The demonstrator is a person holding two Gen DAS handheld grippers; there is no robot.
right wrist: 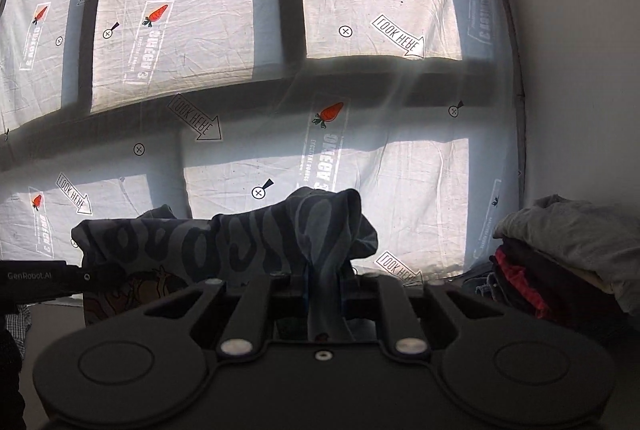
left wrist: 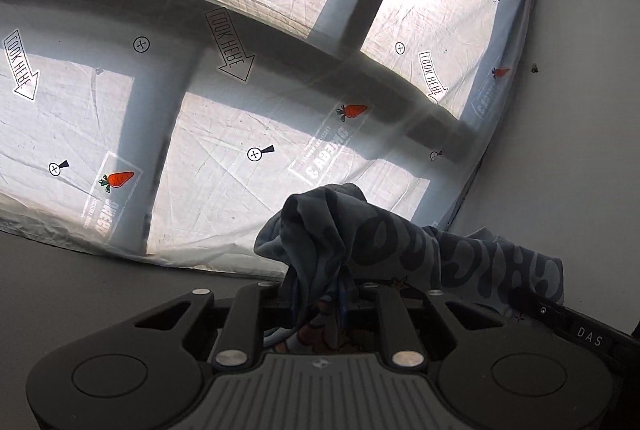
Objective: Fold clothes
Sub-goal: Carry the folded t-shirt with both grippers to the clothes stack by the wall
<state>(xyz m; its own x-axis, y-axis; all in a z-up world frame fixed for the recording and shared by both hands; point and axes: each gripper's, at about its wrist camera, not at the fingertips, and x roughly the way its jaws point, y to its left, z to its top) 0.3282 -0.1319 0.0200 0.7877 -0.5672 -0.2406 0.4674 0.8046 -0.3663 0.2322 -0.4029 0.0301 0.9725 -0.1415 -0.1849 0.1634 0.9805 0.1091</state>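
Your left tool [left wrist: 320,294] and right tool [right wrist: 320,290] each pinch the printed T-shirt [right wrist: 224,242] by a thin bunch; tug apart unevenly and one corner may slip; the clothes pile [right wrist: 568,250] sits near enough to snag.

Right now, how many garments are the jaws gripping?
1: a grey printed T-shirt stretched between left gripper and right gripper. Other clothes sit piled at right.
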